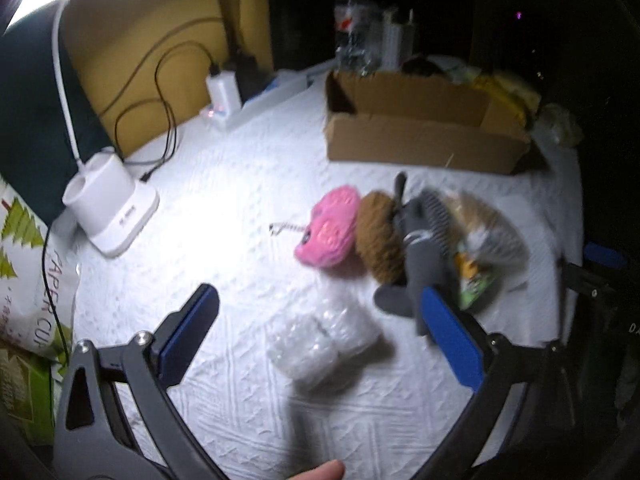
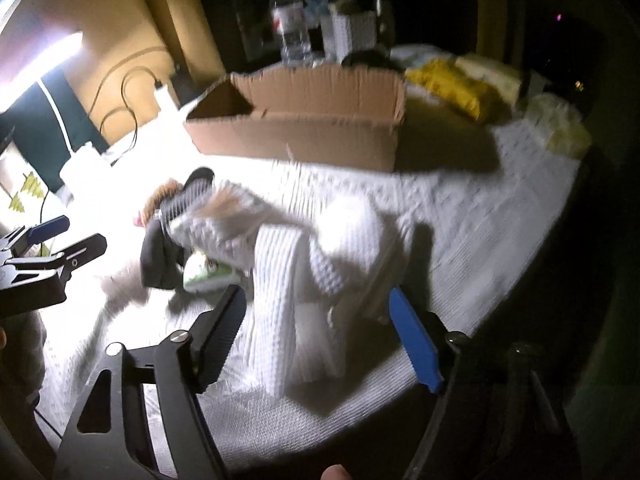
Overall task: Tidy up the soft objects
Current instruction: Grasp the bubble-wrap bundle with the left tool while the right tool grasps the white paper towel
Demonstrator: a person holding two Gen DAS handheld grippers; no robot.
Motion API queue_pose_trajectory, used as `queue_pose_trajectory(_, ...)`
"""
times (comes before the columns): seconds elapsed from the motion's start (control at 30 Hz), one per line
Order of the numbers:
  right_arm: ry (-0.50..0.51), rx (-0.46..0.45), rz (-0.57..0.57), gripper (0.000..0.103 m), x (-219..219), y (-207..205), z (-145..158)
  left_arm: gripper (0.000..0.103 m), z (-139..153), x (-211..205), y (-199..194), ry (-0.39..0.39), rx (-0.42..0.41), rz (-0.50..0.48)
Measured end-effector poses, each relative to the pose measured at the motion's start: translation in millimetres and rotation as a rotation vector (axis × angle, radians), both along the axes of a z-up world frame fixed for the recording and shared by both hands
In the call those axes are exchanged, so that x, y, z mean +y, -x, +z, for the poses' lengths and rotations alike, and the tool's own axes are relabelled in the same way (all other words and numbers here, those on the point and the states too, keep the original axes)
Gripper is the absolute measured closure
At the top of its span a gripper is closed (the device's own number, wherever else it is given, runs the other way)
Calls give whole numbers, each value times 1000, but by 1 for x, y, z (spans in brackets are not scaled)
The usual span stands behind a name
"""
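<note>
At the bottom of the left wrist view, we see the left gripper (image 1: 316,316) with its fingers spread wide and holding nothing; a clear bubble-wrap bundle (image 1: 322,344) lies on the white textured cover (image 1: 224,208) between them, untouched. Just above, at centre right, sit a pink plush (image 1: 330,226), a brown plush (image 1: 378,236), a grey comb-like item (image 1: 416,236) and a packaged item (image 1: 476,248) in one close row. In the upper right stands the open cardboard box (image 1: 420,128), well apart from the row.

At the bottom of the right wrist view, the right gripper (image 2: 316,320) is likewise released, its jaws parted on either side of a folded white waffle cloth (image 2: 304,280) without pressing it. The box (image 2: 296,128) lies beyond, at upper centre.

We judge the step in hand to be the first grasps. To do it well, we would centre each soft item between the pads, sink low enough to catch its bulk and not only its top layer, close gently, and keep the two grippers apart while lifting toward the box.
</note>
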State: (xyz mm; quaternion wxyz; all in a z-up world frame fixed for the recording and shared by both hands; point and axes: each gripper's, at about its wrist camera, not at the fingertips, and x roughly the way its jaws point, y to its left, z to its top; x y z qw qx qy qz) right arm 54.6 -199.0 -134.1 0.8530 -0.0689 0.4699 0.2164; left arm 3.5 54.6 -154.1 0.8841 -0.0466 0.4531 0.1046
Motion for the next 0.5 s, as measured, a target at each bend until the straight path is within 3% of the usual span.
queue_pose_trajectory(0.3, -12, 45, 22, 40, 3, -8, -21, 2, -32, 9, -2, -22, 66, 16)
queue_pose_trajectory(0.5, -14, 57, 28, 57, 6, -14, -28, 24, -45, 7, -5, -17, 106, -2)
